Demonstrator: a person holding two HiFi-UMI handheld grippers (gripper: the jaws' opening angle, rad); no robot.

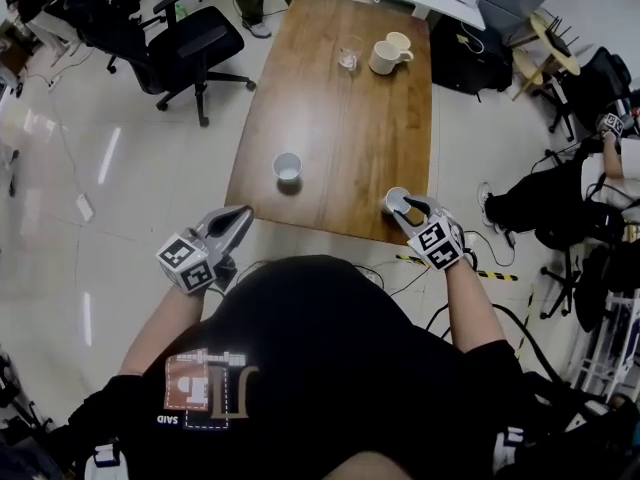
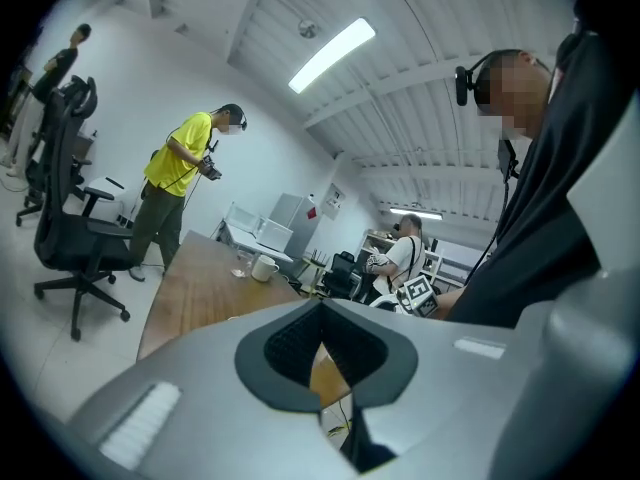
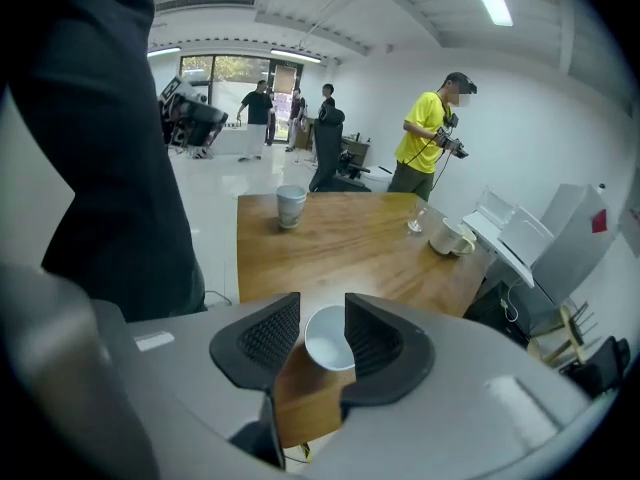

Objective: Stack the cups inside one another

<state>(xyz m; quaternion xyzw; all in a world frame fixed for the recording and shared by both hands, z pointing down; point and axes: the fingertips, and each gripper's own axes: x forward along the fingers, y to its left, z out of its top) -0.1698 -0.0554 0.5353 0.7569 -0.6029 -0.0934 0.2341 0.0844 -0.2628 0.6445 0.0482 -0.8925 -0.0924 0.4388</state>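
Observation:
A white paper cup (image 1: 288,167) stands upright in the middle of the wooden table (image 1: 340,118); the right gripper view shows it far off (image 3: 291,206). A second paper cup (image 1: 396,200) sits at the table's near right corner. My right gripper (image 1: 406,208) hangs over it, tilted down. In the right gripper view this cup (image 3: 330,340) stands between the dark pads (image 3: 270,334), and the right gripper (image 3: 321,310) is open around it. My left gripper (image 1: 241,215) hovers off the table's near left corner, shut with nothing in it (image 2: 320,313).
Two white mugs (image 1: 390,53) and a small glass (image 1: 349,58) stand at the table's far end. Black office chairs (image 1: 190,43) are on the floor to the left. A seated person (image 1: 560,193) is at the right, and a person in yellow (image 3: 430,138) stands beyond the table.

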